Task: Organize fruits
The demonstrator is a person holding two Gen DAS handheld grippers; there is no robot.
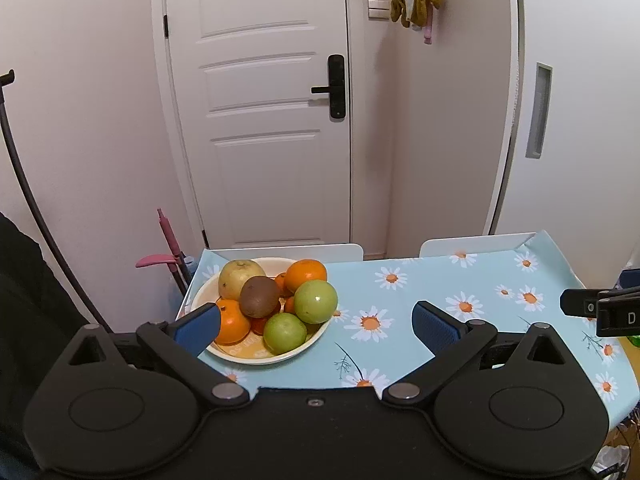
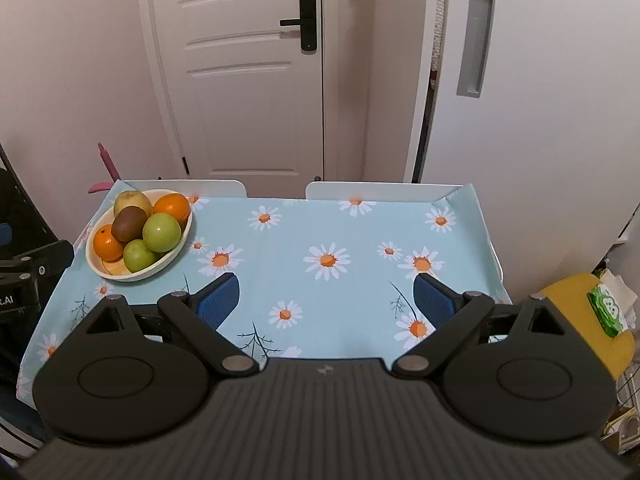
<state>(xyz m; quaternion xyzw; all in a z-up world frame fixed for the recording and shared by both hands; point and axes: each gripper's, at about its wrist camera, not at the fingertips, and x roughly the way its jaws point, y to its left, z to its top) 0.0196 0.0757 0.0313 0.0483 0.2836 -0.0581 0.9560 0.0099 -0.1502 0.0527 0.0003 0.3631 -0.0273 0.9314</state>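
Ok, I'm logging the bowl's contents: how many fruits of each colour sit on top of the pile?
Green fruits: 2
Large orange fruits: 2
Brown kiwi: 1
Yellow fruit: 1
Total: 6
Small orange pieces show in the gaps, too hidden to count.

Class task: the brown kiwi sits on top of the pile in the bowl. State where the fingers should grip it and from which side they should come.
Grip the kiwi across its narrow middle, coming from above: it rides highest in the bowl, with a green apple and the pear close beside it.
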